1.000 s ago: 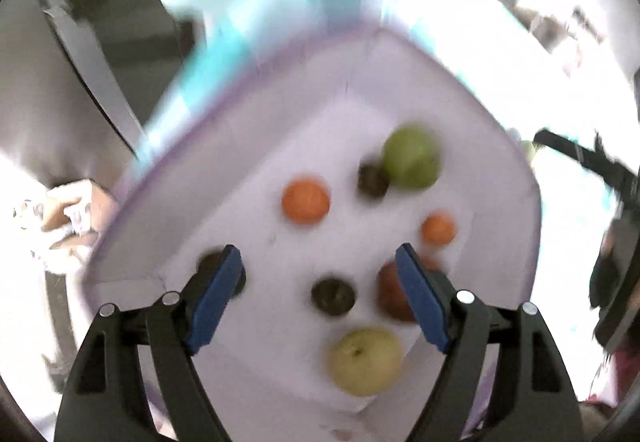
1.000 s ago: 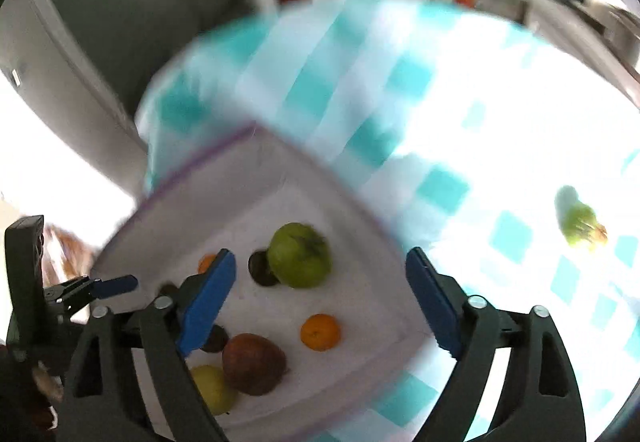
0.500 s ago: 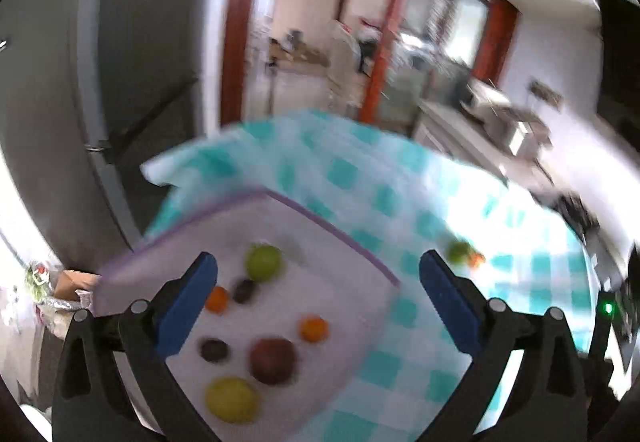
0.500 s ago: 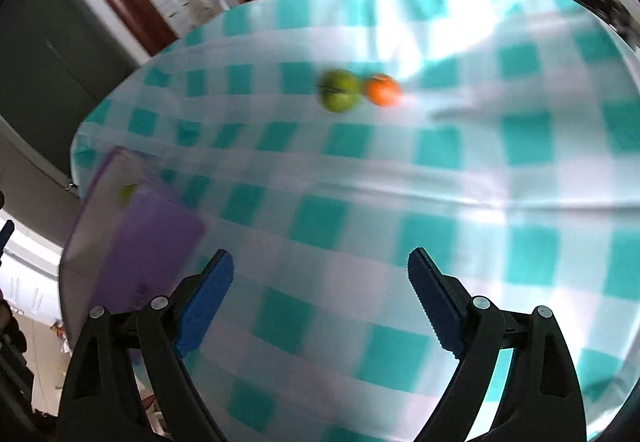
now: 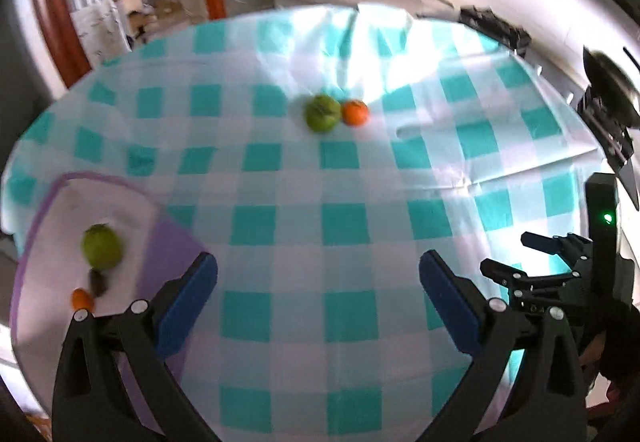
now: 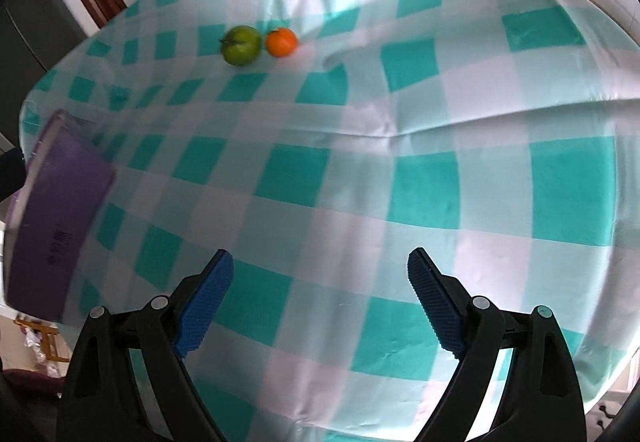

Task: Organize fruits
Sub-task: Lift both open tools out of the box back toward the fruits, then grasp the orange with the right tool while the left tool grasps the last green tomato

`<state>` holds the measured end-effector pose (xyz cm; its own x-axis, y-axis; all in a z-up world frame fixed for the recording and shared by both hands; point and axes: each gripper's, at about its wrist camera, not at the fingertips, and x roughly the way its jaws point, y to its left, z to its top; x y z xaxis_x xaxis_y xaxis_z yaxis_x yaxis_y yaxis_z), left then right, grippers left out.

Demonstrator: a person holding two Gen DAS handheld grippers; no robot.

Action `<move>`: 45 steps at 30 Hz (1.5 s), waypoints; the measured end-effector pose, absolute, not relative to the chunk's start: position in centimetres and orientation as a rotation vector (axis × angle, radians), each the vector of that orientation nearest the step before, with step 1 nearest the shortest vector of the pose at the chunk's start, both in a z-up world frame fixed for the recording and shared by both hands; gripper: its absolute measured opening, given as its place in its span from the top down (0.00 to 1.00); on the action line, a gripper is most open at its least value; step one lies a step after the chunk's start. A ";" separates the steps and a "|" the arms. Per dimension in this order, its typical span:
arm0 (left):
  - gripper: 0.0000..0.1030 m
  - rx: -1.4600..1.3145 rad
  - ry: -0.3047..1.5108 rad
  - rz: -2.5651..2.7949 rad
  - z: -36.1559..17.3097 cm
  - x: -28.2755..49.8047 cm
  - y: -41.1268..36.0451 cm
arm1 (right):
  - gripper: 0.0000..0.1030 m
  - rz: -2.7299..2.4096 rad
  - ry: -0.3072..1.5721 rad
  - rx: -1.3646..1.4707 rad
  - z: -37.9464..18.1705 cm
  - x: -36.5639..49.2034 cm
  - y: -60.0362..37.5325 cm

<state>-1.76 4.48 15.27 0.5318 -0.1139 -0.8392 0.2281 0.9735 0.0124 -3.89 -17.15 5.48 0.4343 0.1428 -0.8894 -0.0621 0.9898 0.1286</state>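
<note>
Green fruit touching orange, checked tablecloth

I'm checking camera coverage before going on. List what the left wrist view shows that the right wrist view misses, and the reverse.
Only the left wrist view looks inside the purple-rimmed white plastic bin: a green round fruit, a small dark fruit and a small orange fruit. It also catches the right gripper from the side.

Only the right wrist view shows the bin's purple outer wall and the right gripper's open jaws from behind.

Both show the teal-and-white checked tablecloth, with a green apple-like fruit touching a small orange citrus fruit. The left gripper is open too.
</note>
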 end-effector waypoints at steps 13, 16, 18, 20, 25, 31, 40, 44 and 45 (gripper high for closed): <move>0.02 0.044 1.107 -0.091 6.5 9.4 5.8 | 0.31 0.094 1.078 -0.148 2.8 5.8 -11.7; 0.02 0.024 1.108 -0.085 5.0 10.7 6.2 | 0.35 0.084 1.064 -0.177 1.9 9.7 -10.6; 0.02 -0.001 1.111 -0.073 3.8 11.8 6.5 | 0.36 0.086 1.050 -0.196 1.7 12.0 -10.1; 0.02 -0.024 1.121 -0.071 2.9 12.8 6.6 | 0.37 0.094 1.041 -0.207 1.3 14.6 -9.5; 0.02 -0.047 1.131 -0.064 1.7 14.9 7.0 | 0.39 0.092 1.027 -0.224 0.2 19.6 -8.5; 0.02 -0.062 1.148 -0.053 0.9 16.3 8.2 | 0.38 0.112 0.997 -0.218 0.1 23.2 -7.2; 0.02 -0.027 1.143 -0.056 0.6 16.8 8.6 | 0.57 0.132 0.957 -0.225 0.1 25.2 -5.7; 0.02 -0.012 1.141 -0.047 0.6 17.7 8.3 | 0.58 0.124 0.938 -0.217 0.1 25.0 -5.3; 0.02 -0.010 1.140 -0.045 0.6 17.9 8.2 | 0.58 0.120 0.937 -0.215 0.1 25.0 -5.4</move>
<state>17.85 8.19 0.64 0.4169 -0.0406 -0.9081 0.0305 0.9991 -0.0307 24.96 -5.38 0.14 0.5877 0.0084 -0.8091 -0.1949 0.9720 -0.1315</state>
